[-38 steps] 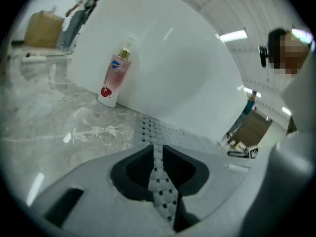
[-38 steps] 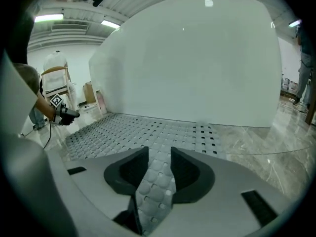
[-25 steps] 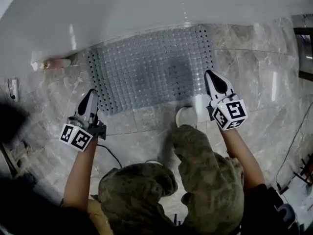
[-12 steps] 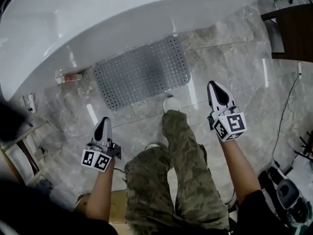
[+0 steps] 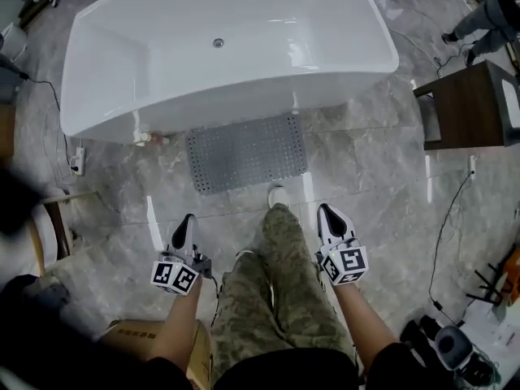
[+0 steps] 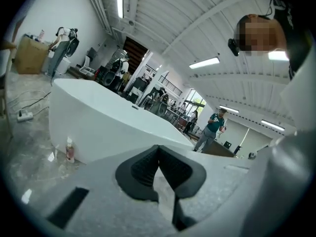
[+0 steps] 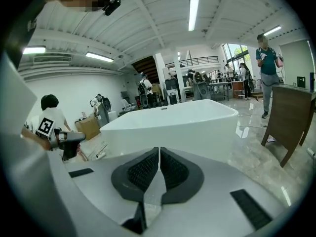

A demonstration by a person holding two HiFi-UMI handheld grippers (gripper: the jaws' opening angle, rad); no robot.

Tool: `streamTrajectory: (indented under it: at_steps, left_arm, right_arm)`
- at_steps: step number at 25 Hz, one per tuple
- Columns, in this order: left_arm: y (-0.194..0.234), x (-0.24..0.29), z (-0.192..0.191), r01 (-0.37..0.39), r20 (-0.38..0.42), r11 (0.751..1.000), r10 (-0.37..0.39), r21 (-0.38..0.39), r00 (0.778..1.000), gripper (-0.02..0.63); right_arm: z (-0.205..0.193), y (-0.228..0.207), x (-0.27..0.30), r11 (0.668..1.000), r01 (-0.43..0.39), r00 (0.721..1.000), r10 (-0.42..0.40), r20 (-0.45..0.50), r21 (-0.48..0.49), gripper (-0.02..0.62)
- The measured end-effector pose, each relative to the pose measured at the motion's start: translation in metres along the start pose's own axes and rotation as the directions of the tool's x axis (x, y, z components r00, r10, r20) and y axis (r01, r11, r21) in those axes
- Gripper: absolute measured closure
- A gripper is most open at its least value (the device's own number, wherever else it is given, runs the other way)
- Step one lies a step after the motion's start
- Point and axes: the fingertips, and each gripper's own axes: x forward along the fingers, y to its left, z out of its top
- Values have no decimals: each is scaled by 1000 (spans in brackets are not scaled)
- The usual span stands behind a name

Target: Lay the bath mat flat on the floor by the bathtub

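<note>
Marble floor (image 5: 382,177): bath mat (image 5: 248,151) flat, long edge along the bathtub (image 5: 219,55) for stepping out. Well back from the tub, left gripper (image 5: 186,224) and right gripper (image 5: 327,216) have jaws pressed together, empty; placement looks done.

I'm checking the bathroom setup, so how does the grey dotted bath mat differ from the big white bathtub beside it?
The grey dotted bath mat lies flat on the marble floor; the glossy white bathtub rises above it. The mat is much smaller than the tub. The mat is covered in a grid of dots; the tub is smooth, with a single drain. Both are roughly rectangular, long sides running parallel.
</note>
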Motion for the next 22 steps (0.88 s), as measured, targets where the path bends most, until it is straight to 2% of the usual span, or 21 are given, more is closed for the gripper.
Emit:
streamTrajectory:
  at_steps: [5,9,12,14,17,19,22]
  left_arm:
    - [-48,-71,62,-39,77,999,40,-9,996,589]
    - [-108,-131,104,-21,76,992,11,124,997,589]
    - [-146,-167,134,-35,50,977,24,210,998,589]
    - [-168,-186,147,-55,56,977,45,206,997,589]
    - [-193,-195,169,-65,112,975,42,211,993,589]
    - [-210,-200,178,-70,144,969,36,236,989,589]
    - [-234,-208,202,-92,201,954,34,284,979,589]
  right_arm:
    - [48,58,-89,1000,-18,1000,18,2,-11,577]
    - [82,79,-157,1000,-6,1000,6,3,-20,577]
    - [124,101,-181,999,-23,999,25,45,-45,577]
    - [158,109,-200,997,-21,997,26,75,-68,577]
    - [205,120,-212,988,-26,990,47,135,-152,577]
    - [220,130,-222,975,-50,984,85,155,-215,577]
    - [241,130,-236,967,-82,976,127,178,-239,577]
